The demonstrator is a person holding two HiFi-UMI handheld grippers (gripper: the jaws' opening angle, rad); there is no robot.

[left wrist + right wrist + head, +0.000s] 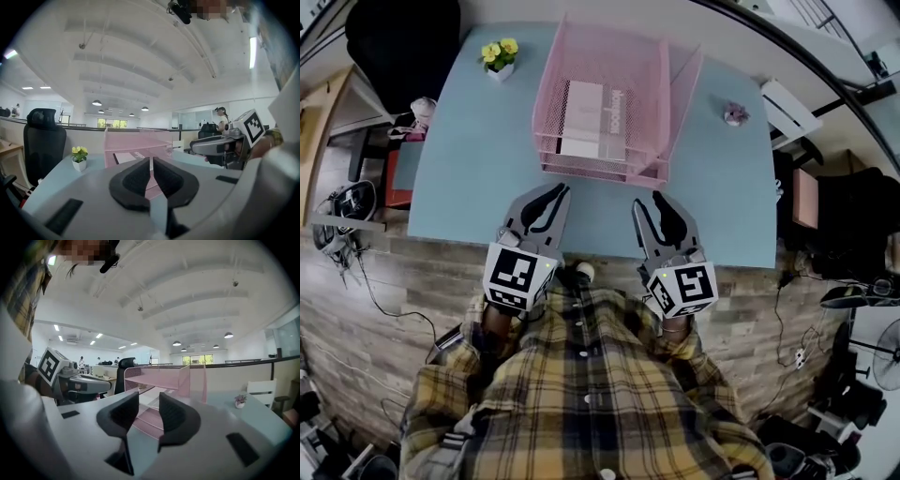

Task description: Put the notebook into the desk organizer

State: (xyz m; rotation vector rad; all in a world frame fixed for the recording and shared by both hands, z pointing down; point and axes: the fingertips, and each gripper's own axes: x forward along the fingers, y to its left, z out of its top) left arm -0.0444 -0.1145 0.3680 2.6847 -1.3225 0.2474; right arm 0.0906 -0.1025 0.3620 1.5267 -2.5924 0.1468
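Left tongs (555,192) resting pressed together, empty | right tongs (649,202) standing apart, gripping nothing | notebook (591,117) lying ahead of both, inside desk organizer (680,94) | tongs probably idling because placement looks done

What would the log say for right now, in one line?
notebook: in pink organizer | left tongs: shut, empty | right tongs: apart, empty

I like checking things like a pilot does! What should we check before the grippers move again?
1. The notebook lies in the pink organizer: ok.
2. The left gripper is shut and empty: ok.
3. The right gripper is open and empty: ok.
4. Both grippers clear of the organizer: ok.
5. The flower pot stands upright: ok.
6. Which tray holds the notebook: cannot tell.
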